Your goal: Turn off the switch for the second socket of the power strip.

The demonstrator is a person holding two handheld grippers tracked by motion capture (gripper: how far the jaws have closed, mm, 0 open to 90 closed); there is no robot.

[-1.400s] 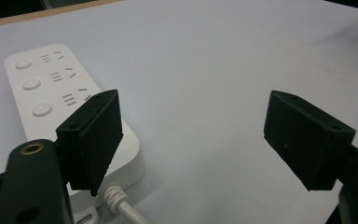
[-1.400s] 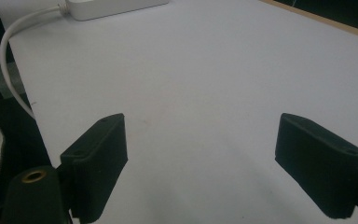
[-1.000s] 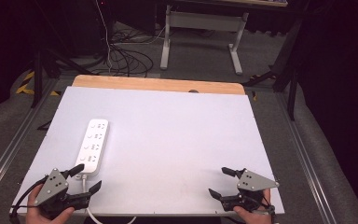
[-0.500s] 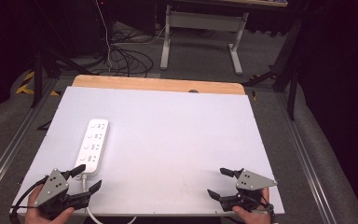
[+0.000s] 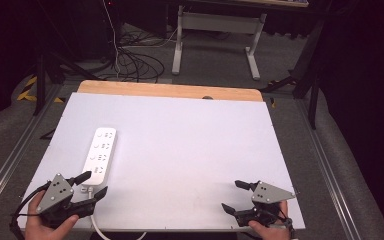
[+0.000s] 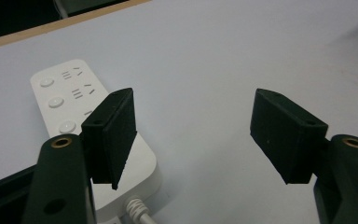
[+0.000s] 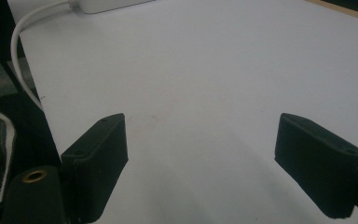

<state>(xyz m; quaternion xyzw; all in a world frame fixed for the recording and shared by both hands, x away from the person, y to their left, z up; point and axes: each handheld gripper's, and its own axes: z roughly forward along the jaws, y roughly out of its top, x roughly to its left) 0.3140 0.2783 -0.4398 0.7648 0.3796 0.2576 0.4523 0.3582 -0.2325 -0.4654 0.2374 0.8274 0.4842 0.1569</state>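
A white power strip [image 5: 100, 155] lies on the left part of the white table top [image 5: 190, 140], its cord [image 5: 97, 227] running off the front edge. My left gripper [image 5: 94, 183] sits at the strip's near end, open. In the left gripper view its jaws [image 6: 198, 135] have just been closing a little; one jaw hangs over the strip's [image 6: 65, 102] corner, the pads press on nothing and bare table lies between them. My right gripper [image 5: 231, 195] rests at the front right, open [image 7: 214, 154] over bare table.
A wooden strip [image 5: 170, 90] borders the table's far edge. Beyond it are floor cables [image 5: 130, 60] and a desk frame [image 5: 215, 30]. Metal rails [image 5: 330, 170] run along both sides. The right gripper view shows the strip's end [image 7: 107, 4] and its cord [image 7: 21, 32] far off.
The left gripper's jaws have narrowed slightly. Both hands stay about where they were.
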